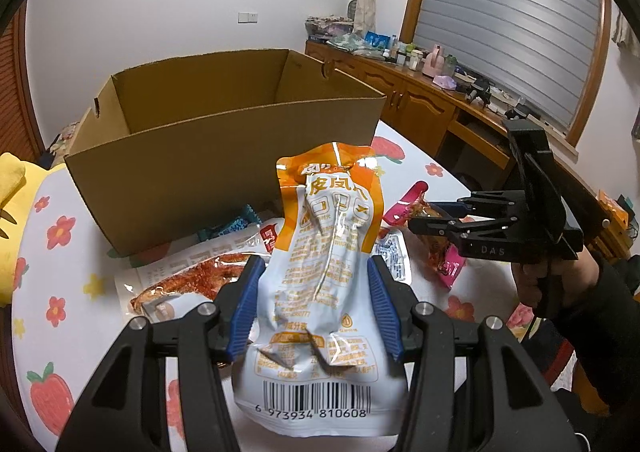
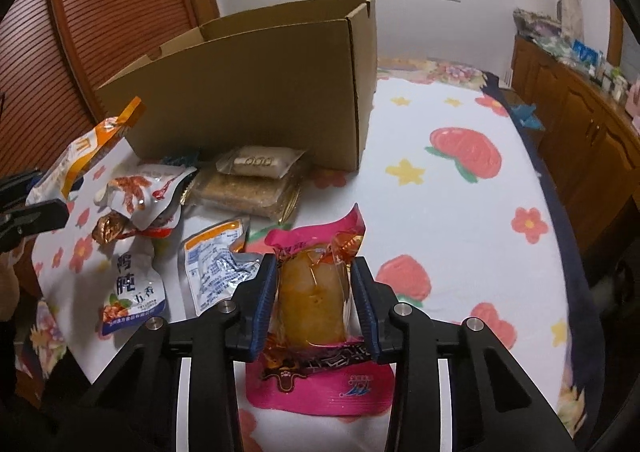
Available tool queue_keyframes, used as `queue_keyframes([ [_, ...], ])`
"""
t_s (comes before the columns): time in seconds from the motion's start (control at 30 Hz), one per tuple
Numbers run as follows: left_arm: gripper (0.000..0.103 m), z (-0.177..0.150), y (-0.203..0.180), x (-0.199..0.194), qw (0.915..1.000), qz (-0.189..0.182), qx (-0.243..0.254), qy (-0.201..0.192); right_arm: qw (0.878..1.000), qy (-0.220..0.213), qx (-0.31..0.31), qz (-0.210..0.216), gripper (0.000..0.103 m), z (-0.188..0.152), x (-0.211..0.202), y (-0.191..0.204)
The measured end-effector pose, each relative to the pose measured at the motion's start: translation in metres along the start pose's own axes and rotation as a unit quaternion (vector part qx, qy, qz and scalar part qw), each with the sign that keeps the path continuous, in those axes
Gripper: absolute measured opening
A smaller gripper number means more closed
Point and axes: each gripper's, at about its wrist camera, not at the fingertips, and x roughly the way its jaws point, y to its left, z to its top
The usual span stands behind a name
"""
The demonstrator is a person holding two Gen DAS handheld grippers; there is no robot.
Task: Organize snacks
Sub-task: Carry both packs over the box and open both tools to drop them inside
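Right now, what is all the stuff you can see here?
box: 1, brown, open, on the bed behind the snacks
orange pack: 1, orange and white, in the left gripper
pink pack: 1, pink and clear, in the right gripper
loose snacks: several, mixed colours, lying before the box
sheet: 1, white with red flowers, under everything
cabinet: 1, brown wood, by the window, cluttered on top
left gripper: 1, black with blue pads, shut on the orange pack
right gripper: 1, black with blue pads, shut on the pink pack

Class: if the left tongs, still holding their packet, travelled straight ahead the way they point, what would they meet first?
Probably the near wall of the cardboard box, which stands straight ahead of the left tongs and their orange-and-white packet; depth is uncertain.
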Motion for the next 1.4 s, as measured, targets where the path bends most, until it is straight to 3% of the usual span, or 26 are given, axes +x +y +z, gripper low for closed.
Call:
queue_keyframes([
  [0.43, 0.051, 0.016, 0.011, -0.022, 0.9992, 0.018, -0.001, -0.035, 0.998, -0.062, -0.031, -0.004, 0.036, 0.029, -0.044, 0.015],
  [0.8, 0.051, 0.064, 0.034, -0.036, 0.9970, 0.040, 0.003, -0.065, 0.989, -0.129, -0.070, 0.012, 0.036, 0.104, -0.073, 0.035],
  [1.07, 0.051, 0.094, 0.067, -0.023, 0.9956, 0.063, -0.006, -0.069, 0.987, -0.136, -0.084, 0.022, 0.036, 0.159, -0.044, 0.039],
  [1.4, 0.051, 0.106, 0.097, 0.005, 0.9953, 0.074, -0.027, -0.056, 0.990, -0.118, -0.080, 0.005, 0.037, 0.185, 0.005, 0.030],
])
